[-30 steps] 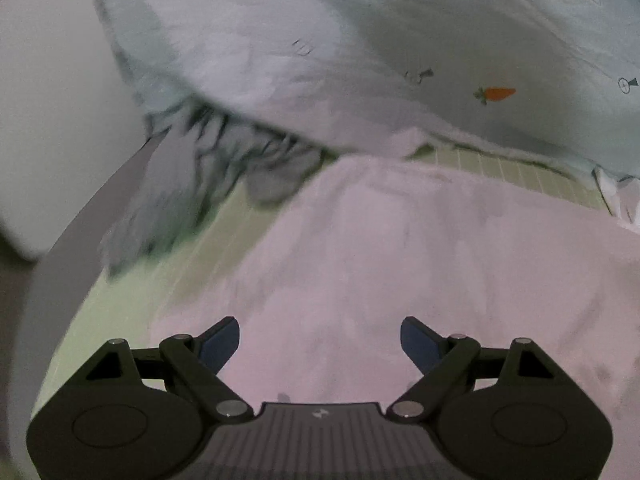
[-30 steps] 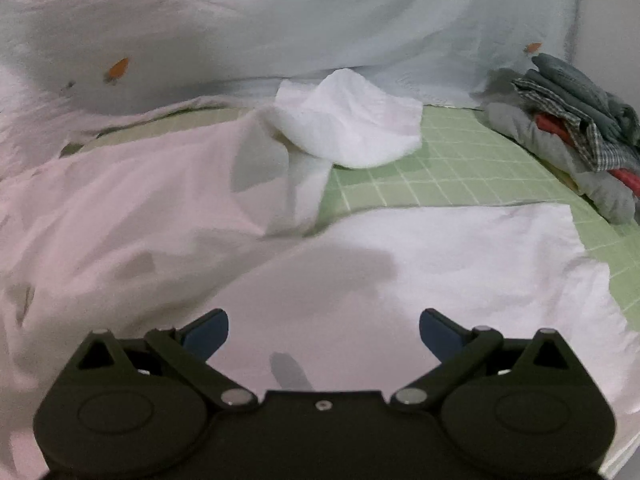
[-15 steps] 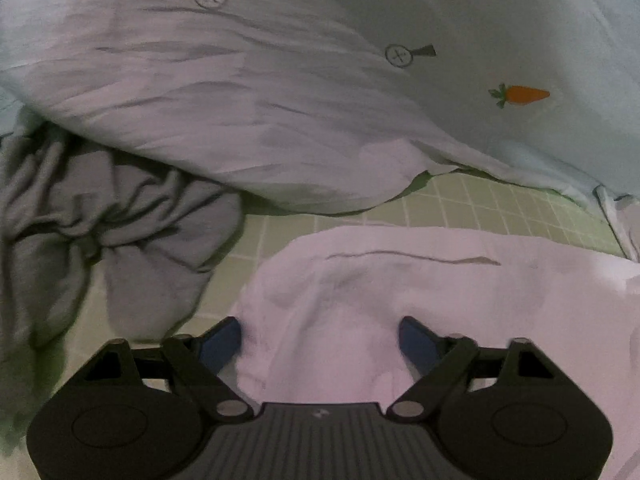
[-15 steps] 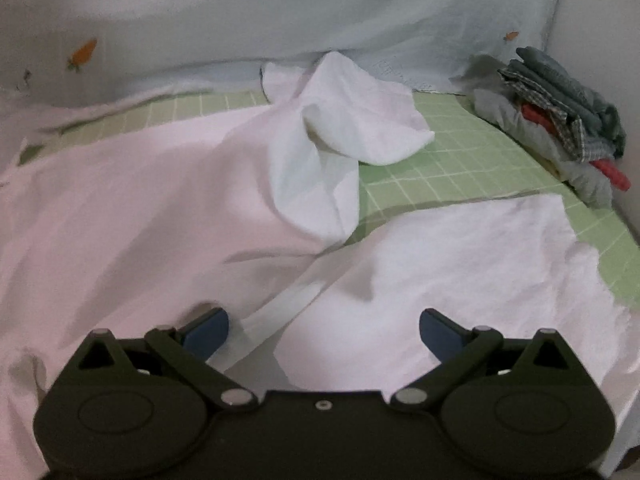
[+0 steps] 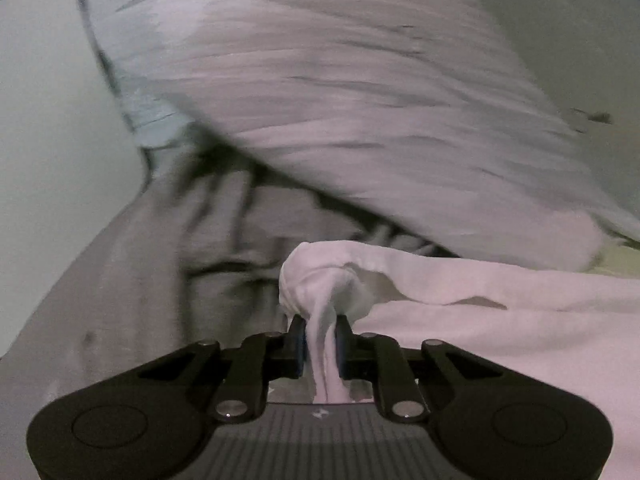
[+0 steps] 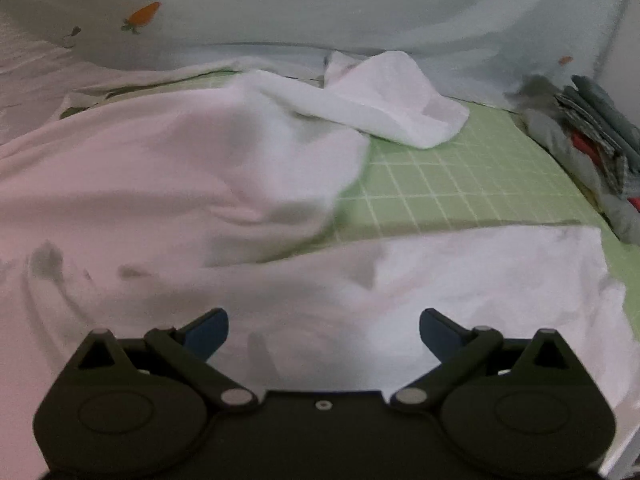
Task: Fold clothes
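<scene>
A pale pink-white garment [image 6: 160,184] lies spread over the green grid mat [image 6: 460,184]. In the left wrist view my left gripper [image 5: 320,340] is shut on a bunched edge of this garment [image 5: 320,280], which rises in a small peak between the blue pads. In the right wrist view my right gripper [image 6: 323,330] is open and empty, just above the garment's near part [image 6: 460,280]. A white sleeve or fold [image 6: 392,100] lies at the far side of the mat.
A light blue sheet with carrot prints [image 6: 320,8] is heaped at the back, also blurred in the left wrist view [image 5: 360,100]. A grey cloth [image 5: 160,280] lies left of the left gripper. Folded clothes [image 6: 596,128] are stacked at the right edge.
My left gripper has closed on the garment's edge and bunched it up; it was open before. The right gripper stays open, and the garment below it has shifted.
</scene>
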{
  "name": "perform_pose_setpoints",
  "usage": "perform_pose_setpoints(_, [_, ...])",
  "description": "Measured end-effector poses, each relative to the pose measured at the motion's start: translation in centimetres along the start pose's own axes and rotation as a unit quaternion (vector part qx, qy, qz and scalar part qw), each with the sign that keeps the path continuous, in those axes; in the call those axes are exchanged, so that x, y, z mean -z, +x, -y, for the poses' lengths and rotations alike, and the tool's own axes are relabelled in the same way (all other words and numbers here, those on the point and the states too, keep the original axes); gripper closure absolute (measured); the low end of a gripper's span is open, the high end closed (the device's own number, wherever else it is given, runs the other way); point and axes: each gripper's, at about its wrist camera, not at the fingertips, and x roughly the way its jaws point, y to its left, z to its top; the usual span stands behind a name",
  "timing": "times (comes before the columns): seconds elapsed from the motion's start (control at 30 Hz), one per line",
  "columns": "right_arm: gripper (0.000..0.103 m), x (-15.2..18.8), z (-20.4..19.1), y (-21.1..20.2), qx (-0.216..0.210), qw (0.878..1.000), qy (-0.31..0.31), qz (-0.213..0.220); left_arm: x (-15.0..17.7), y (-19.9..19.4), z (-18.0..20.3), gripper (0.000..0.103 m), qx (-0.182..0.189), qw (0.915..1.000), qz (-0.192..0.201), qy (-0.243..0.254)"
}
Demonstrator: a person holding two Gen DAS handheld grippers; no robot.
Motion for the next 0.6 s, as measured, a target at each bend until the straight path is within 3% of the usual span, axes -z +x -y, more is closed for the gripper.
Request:
perform_pose_setpoints(0.07, [0.0,-0.1,0.4,0.3,-0.009,1.0,0.007,-0.002,0.0,-0.4,-0.5,0.074,-0.009,0.9999,0.004,0.001])
perform_pose_setpoints(0.2, [0.0,-0.4,1.9,0.8,-0.024,0.999,0.036,-0.004,0.2,-3.3,-0.1,0.065,-0.007,0.9998,0.012,0.017])
perform_pose_setpoints(0.27, [0.0,-0.9,2.9,0.9,-0.026,0.999,0.045,0.004,0.5,-5.0,0.1,0.032,-0.002,0.9996,0.018,0.024])
perform_pose_setpoints(0.37, [0.0,-1.7,4.8,1.1,-0.029,0.997,0.063,0.017,1.9,-9.0,1.6,0.013,0.025,0.9978,0.046,0.042])
perform_pose_setpoints(0.47, [0.0,-2.5,7.4,1.3,-0.044,0.994,0.094,0.031,4.2,-11.9,4.3,0.004,0.054,0.996,0.038,0.06])
perform_pose_setpoints(0.6, [0.0,-3.7,11.4,2.2,-0.072,0.985,0.149,0.043,7.4,-14.9,8.5,0.003,0.102,0.9926,-0.001,0.066])
